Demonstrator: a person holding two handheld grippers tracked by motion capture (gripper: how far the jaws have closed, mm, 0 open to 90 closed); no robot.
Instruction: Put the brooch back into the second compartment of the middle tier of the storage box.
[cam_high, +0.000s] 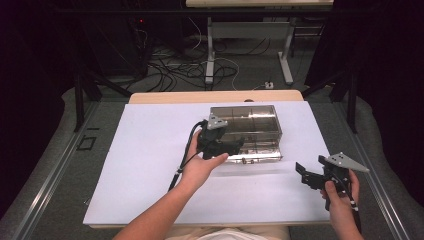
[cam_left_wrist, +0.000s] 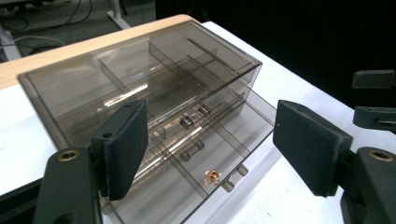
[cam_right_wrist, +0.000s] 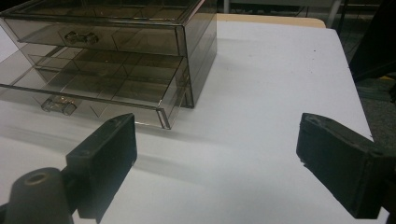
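**Two open tongs at a clear drawer box**

From the high view, one smoky clear drawer box (cam_high: 248, 131) stands on the white counter (cam_high: 150, 165), toward its far middle. Two hands come in from below, each with one set of tongs. The left tongs (cam_high: 235, 146) hang at the box's near front edge, held by the left hand (cam_high: 200, 167), with a black cable (cam_high: 182, 162) trailing back beside the wrist. The right tongs (cam_high: 301, 172) hover over the bare counter near its right edge, well apart from the box, in the right hand (cam_high: 340, 200). Beyond the counter, a tangle of cables (cam_high: 190, 67) lies on the floor among table legs.

In the left gripper view, the left tongs (cam_left_wrist: 210, 149) stand wide open with nothing between them, above the box (cam_left_wrist: 140, 70). Two drawers show, and the lower drawer (cam_left_wrist: 219, 154) is pulled out. One small coppery thing (cam_left_wrist: 212, 176) lies in it near the front; it is too small to name, perhaps a trinket. The other tongs' tips (cam_left_wrist: 376, 98) show at the right edge.

In the right gripper view, the right tongs (cam_right_wrist: 217, 154) are also spread wide and empty over the white counter (cam_right_wrist: 271, 84). The box (cam_right_wrist: 140, 32) sits at upper left, its lower drawer (cam_right_wrist: 102, 88) slid out, each of the two drawers with one clear handle.
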